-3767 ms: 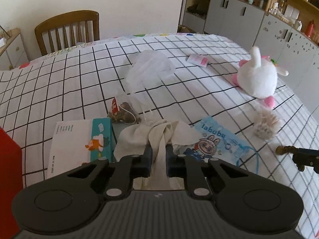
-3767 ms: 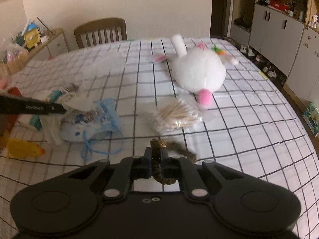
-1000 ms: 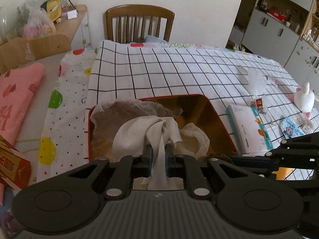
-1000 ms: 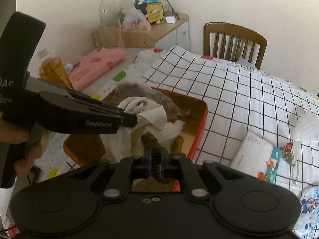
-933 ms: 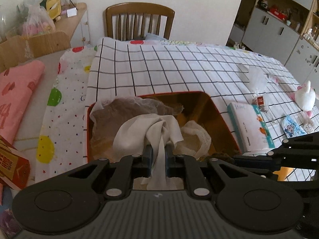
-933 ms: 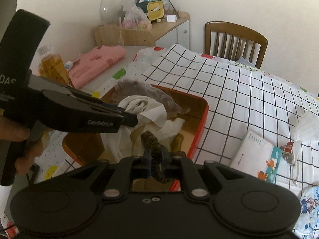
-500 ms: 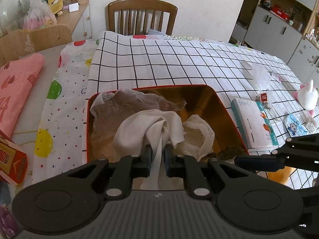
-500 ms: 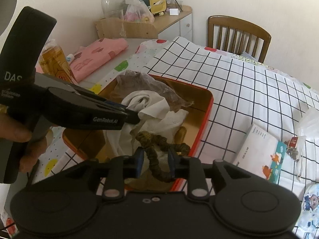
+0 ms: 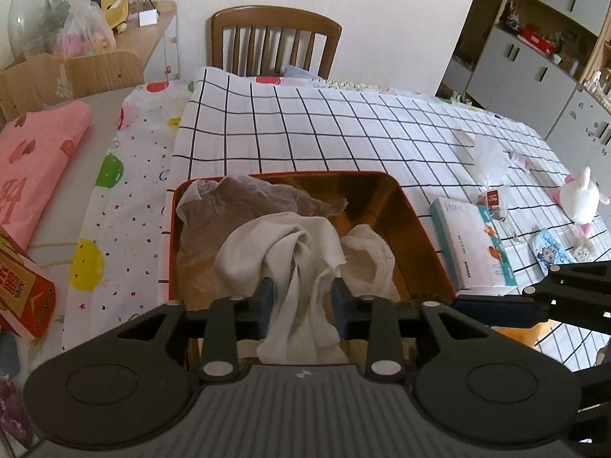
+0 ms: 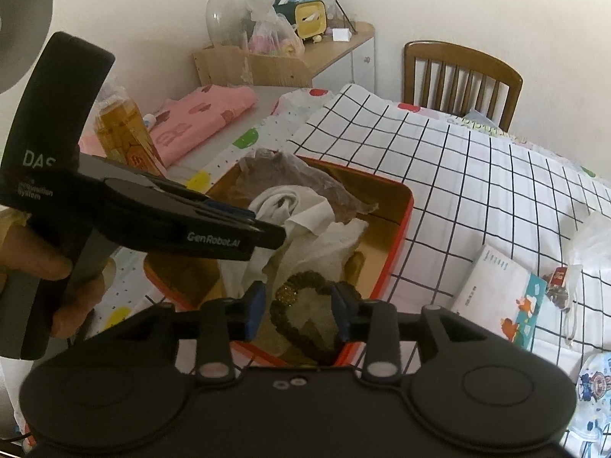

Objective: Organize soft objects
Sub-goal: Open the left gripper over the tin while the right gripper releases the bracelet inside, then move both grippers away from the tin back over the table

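Over the red box [image 9: 420, 225] at frame centre, the left gripper [image 9: 301, 301] and right gripper [image 10: 298, 305] have just been opening, seemingly releasing the white cloth [image 9: 282, 252] and brown scrunchie [image 10: 301, 316]; next, withdraw for the remaining items.

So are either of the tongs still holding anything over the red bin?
No. Both tongs have just been opening: white cloth lies loose between the left pads, brown scrunchie between the right.
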Tool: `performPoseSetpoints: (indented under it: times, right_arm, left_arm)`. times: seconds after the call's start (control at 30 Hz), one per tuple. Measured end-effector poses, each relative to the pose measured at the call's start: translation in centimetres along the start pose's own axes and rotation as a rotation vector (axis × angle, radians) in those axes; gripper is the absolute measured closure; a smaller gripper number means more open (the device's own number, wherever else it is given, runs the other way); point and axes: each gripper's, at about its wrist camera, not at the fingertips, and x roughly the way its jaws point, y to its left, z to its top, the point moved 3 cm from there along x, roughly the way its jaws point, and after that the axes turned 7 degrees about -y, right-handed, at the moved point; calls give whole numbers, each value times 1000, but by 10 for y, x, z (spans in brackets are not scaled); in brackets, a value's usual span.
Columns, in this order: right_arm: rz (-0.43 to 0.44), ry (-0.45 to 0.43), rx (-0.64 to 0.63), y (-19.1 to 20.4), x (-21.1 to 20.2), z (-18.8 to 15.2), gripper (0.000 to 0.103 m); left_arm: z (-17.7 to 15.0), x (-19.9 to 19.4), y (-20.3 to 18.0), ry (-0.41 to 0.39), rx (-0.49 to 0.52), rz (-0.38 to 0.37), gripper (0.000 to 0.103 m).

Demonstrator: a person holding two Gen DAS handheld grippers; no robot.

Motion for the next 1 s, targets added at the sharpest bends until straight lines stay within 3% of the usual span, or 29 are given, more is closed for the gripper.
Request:
performPoseSetpoints:
  times: [0.07, 0.63, 0.77, 1.0]
  right_arm:
    - [0, -7, 4, 0, -4, 1, 64]
    - [-19, -152, 39, -13, -81, 8, 55]
    - [-37, -192, 62, -25, -107, 6, 51]
    - [-110, -260, 124, -60, -154, -5, 44]
  left_arm:
    - [1, -6, -1, -16, -4, 0, 44]
    - [10, -68, -31, -119, 21, -28, 42]
    - [12, -84, -46, -157, 40, -47, 36]
    - [13, -100, -78, -191, 71, -96, 34]
